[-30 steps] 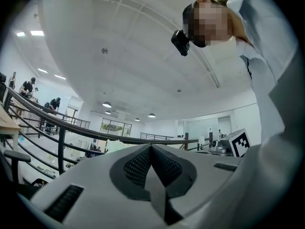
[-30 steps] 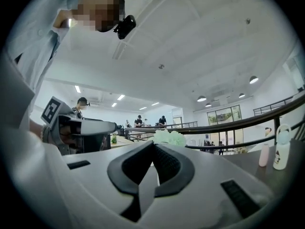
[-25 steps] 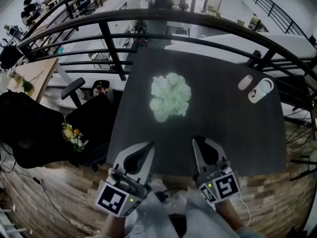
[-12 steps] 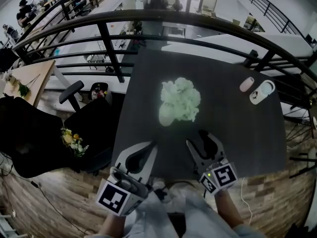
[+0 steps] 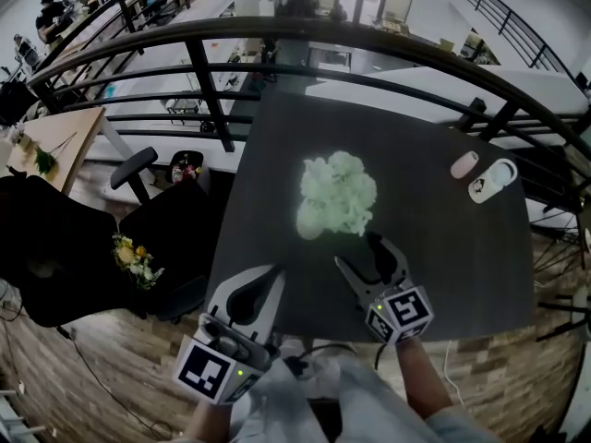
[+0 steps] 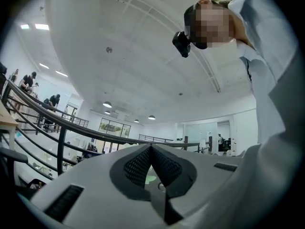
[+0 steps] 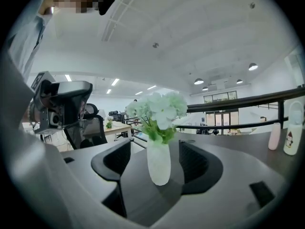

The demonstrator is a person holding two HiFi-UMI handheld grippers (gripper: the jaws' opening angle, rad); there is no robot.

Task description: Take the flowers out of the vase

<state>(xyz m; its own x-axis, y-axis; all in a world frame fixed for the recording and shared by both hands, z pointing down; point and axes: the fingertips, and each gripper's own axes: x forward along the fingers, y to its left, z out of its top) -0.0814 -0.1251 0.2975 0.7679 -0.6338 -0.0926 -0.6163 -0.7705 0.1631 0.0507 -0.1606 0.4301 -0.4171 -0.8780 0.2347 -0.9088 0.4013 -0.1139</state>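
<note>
A white vase (image 5: 311, 220) with pale green-white flowers (image 5: 339, 189) stands in the middle of the dark table (image 5: 443, 247). My right gripper (image 5: 358, 250) is just short of it, to its near right, and its jaws are opening. In the right gripper view the vase (image 7: 158, 163) and flowers (image 7: 157, 109) stand upright just ahead of the gap of the right gripper (image 7: 156, 157); the pads do not touch them. My left gripper (image 5: 275, 273) hangs shut at the table's near edge, left of the vase. Its jaws meet in the left gripper view (image 6: 150, 149), nothing held.
A pink bottle (image 5: 462, 164) and a white printed cup (image 5: 489, 181) lie at the table's far right. A black railing (image 5: 277, 40) curves behind the table. A black chair (image 5: 55, 238) with a small bouquet (image 5: 137, 257) stands to the left.
My right gripper has gone from shut to wide open and has moved forward toward the vase. The left gripper has stayed about where it was, still shut.
</note>
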